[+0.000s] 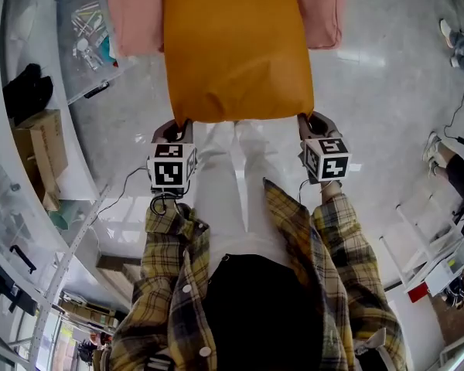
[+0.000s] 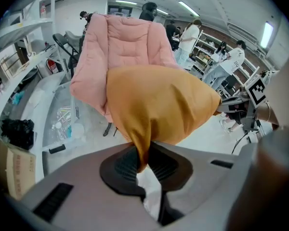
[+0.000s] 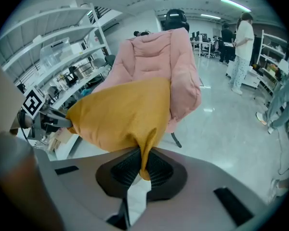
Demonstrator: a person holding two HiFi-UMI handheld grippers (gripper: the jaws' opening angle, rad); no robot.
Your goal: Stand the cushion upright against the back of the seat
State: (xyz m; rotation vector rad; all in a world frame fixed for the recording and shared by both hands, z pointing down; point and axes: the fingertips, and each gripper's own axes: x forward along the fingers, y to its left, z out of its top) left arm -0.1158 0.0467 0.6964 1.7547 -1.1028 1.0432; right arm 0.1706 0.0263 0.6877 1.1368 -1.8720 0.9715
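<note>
An orange cushion (image 1: 236, 49) hangs lifted in front of a pink padded chair (image 1: 135, 14). My left gripper (image 1: 178, 126) is shut on the cushion's near left corner, and my right gripper (image 1: 309, 122) is shut on its near right corner. In the left gripper view a fold of the orange cushion (image 2: 159, 105) is pinched between the dark pads of the gripper (image 2: 142, 160), with the pink chair (image 2: 125, 42) behind. The right gripper view shows the same: the cushion (image 3: 125, 117) has a corner clamped in the gripper (image 3: 144, 165), before the chair (image 3: 159, 57). The seat is hidden under the cushion.
White shelving runs along the left, with a cardboard box (image 1: 42, 145) and a clear plastic bin (image 1: 89, 33) beside the chair. A white rack (image 1: 441, 261) and a person's legs (image 1: 456, 168) are at the right. People stand among shelves (image 3: 238, 47) farther off.
</note>
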